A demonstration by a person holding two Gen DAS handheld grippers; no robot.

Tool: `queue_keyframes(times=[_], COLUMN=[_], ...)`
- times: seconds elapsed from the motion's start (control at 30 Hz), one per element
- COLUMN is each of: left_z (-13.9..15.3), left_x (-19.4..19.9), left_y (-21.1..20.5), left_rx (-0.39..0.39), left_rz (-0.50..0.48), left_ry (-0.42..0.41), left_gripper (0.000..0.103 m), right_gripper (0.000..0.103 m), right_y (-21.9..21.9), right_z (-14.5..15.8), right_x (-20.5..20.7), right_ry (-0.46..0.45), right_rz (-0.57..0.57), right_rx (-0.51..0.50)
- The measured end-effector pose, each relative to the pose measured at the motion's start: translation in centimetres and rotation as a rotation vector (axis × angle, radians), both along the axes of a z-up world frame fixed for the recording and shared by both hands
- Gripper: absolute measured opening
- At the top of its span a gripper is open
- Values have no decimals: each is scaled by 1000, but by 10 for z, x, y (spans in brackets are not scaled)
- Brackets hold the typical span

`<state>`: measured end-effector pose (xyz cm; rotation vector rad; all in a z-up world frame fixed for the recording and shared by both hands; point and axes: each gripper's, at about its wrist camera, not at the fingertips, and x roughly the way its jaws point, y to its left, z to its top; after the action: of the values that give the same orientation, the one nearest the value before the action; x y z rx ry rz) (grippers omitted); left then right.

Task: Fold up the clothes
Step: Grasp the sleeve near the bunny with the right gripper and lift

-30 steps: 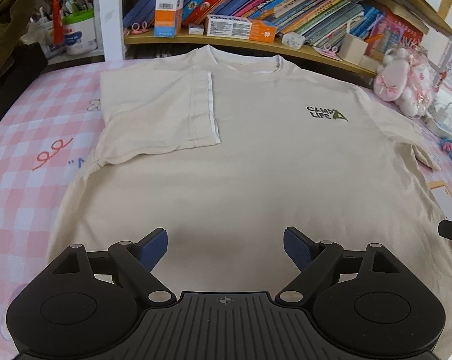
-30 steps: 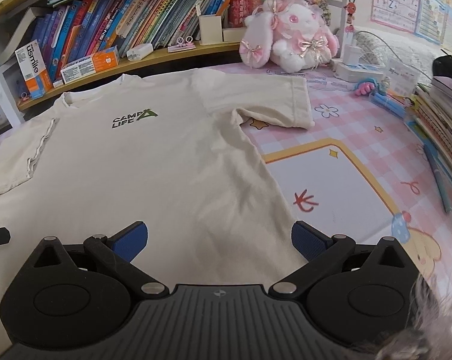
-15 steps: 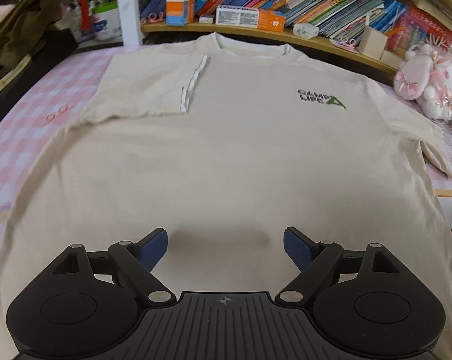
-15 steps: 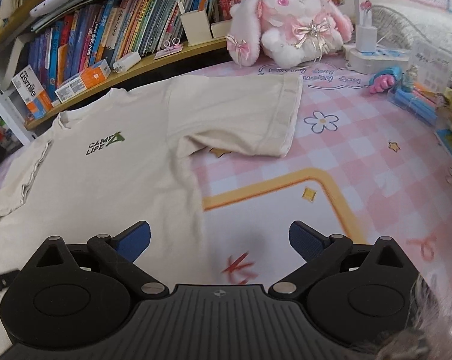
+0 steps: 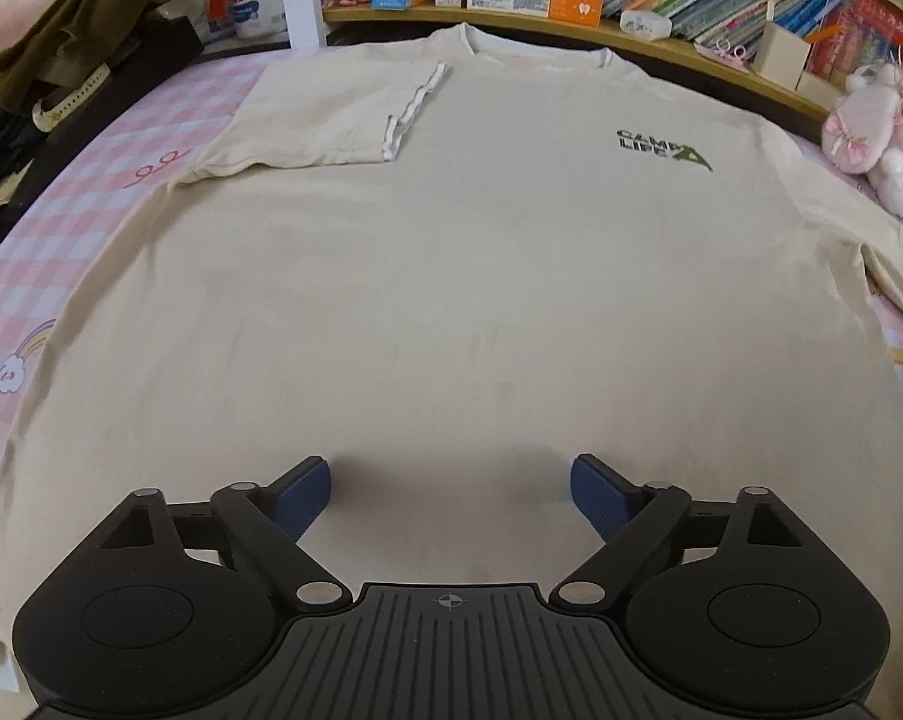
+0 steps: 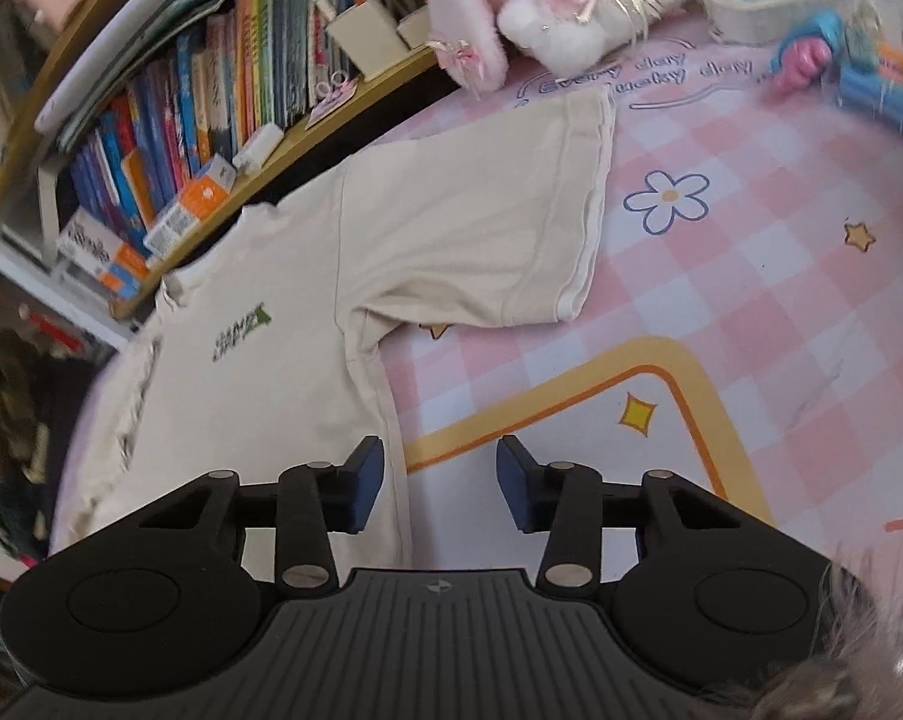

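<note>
Shirt point(image 6: 283, 372) edge between closing right claw point(image 6: 440, 489) pads; wide left claw point(image 5: 450, 489) above its body.

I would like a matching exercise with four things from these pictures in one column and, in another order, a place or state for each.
Things:
1. T-shirt
2. Sleeve with white hem
3. Plush rabbit
4. Left gripper

Places or states:
A. folded inward onto the shirt's body
B. open above the shirt's lower part
C. spread flat on the pink checked cover
D. beside the shirt, near the bookshelf

Pairs: 1-C, 2-A, 3-D, 4-B
</note>
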<state>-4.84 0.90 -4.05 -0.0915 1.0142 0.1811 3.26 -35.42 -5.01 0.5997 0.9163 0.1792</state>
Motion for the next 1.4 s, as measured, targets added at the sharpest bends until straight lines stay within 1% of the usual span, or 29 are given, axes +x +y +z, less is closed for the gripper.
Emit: queue_keyframes(times=[0.07,0.2,0.23,0.3,0.4,0.53,0.77,0.97,1.0,1.03,1.07,1.1,1.13,1.23,1.3,1.4], left_z=[-1,-3,-3,-3,-3,-4,-6,-8,-9,-10,-10,-10,-11,-11,-12,-13], left_x=[0,-1,-1,0,0,-1,0,-1,-1,-2,-2,-3,-3,-5,-8,-12], left_y=[0,1,2,2,2,4,11,27,30,33,35,36,38,43,50,62], left_rx=[2,4,4,4,4,-1,-9,-17,-21,-27,-29,-32,-33,-37,-41,-50], left_rz=[-3,2,1,-1,-5,-11,2,43,48,50,49,48,43,32,38,60], left_ry=[6,10,10,11,13,13,9,4,4,3,1,-1,-2,-7,-13,-21], left_gripper=[94,97,97,98,99,99,99,99,99,99,99,99,99,99,99,99], right_gripper=[39,37,37,36,34,33,35,34,32,28,16,11,9,8,8,8], right_y=[-6,-23,-28,-38,-50,-59,-58,-63,-63,-64,-63,-63,-63,-59,-50,-21], right_z=[-1,-7,-9,-17,-26,-29,-26,-29,-29,-29,-27,-26,-25,-13,1,28], right_x=[4,17,20,26,32,36,42,47,48,50,51,53,55,61,70,88], right_ry=[7,31,41,72,97,97,95,111,115,121,132,144,155,135,96,11], right_rz=[-23,-110,-138,-212,-313,-393,-421,-485,-490,-495,-496,-498,-499,-494,-462,-360], right_rx=[37,149,189,302,411,447,422,461,456,451,428,403,378,291,200,15])
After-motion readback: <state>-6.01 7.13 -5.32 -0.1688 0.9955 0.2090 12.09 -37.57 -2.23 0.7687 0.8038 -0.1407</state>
